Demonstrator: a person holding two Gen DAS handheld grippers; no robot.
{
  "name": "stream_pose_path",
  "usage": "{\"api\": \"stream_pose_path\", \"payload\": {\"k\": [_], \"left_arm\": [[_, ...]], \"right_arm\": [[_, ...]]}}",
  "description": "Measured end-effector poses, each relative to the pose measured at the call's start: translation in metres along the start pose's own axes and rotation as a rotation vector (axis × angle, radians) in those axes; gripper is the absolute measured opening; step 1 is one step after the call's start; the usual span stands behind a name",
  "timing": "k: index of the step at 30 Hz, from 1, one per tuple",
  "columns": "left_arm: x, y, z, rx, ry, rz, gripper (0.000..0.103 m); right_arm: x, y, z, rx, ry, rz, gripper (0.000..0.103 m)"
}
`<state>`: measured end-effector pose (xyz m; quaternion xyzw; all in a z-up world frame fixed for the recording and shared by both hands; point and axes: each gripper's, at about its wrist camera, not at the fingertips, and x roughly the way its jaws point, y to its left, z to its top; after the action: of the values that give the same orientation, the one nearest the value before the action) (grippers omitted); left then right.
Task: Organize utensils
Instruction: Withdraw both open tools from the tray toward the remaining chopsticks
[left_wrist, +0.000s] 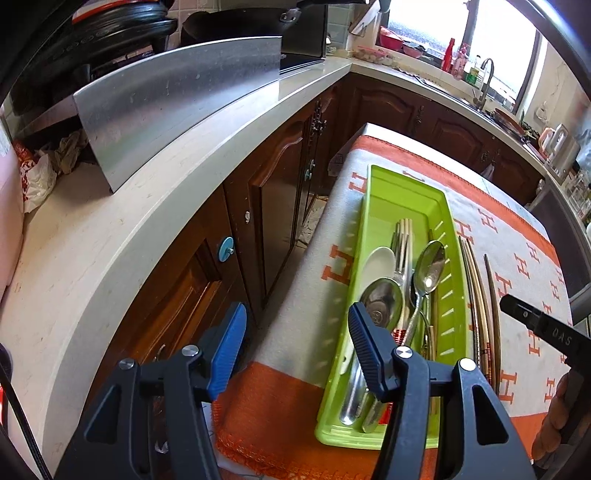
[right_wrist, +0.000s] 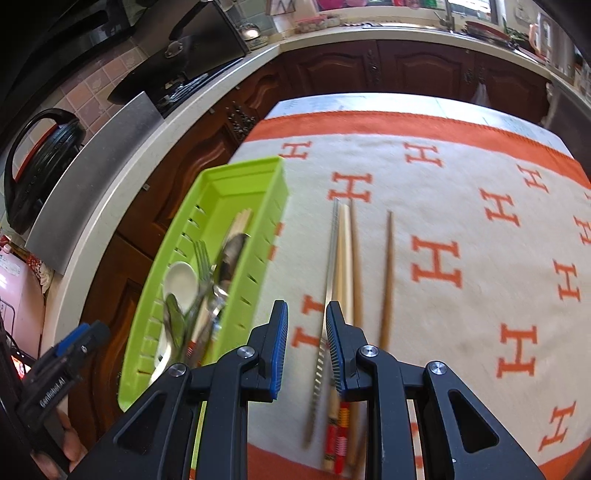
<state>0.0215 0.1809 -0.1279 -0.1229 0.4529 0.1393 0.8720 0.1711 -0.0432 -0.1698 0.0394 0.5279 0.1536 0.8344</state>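
My left gripper hung with its blue-padded jaws parted about halfway and nothing between them, at the near end of the long lime-green slotted plastic tray, which already held metal spoons, a white ceramic spoon, a fork and pale chopsticks. My right gripper stood narrowly open and empty above the orange-and-white H-patterned cloth. Just beneath it, right of the tray, lay the loose bundle of wooden and metal chopsticks, one brown stick slightly apart.

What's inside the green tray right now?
Green tray holds metal spoons, a white spoon, a fork and pale chopsticks; handles overlap, so anything beneath is hidden.
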Motion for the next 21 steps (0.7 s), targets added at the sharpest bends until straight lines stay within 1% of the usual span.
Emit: {"api": "stream_pose_path", "payload": {"k": [5, 8, 16, 19, 21], "left_arm": [[-0.006, -0.019, 0.0, 0.037, -0.002, -0.009, 0.056], [-0.009, -0.037, 0.001, 0.078, 0.0, -0.023, 0.056], [-0.022, -0.1, 0.002, 0.204, 0.011, -0.107, 0.056], [-0.022, -0.125, 0.002, 0.244, 0.025, -0.12, 0.056], [-0.02, -0.141, 0.001, 0.274, 0.039, -0.115, 0.056]], "right_arm": [[-0.009, -0.028, -0.011, 0.051, -0.005, -0.012, 0.021], [-0.014, -0.045, -0.017, 0.082, -0.009, -0.013, 0.021], [-0.024, -0.089, -0.031, 0.15, -0.021, 0.003, 0.021], [-0.031, -0.108, -0.036, 0.174, -0.034, 0.011, 0.021], [-0.036, -0.122, -0.039, 0.198, -0.043, 0.016, 0.021]]}}
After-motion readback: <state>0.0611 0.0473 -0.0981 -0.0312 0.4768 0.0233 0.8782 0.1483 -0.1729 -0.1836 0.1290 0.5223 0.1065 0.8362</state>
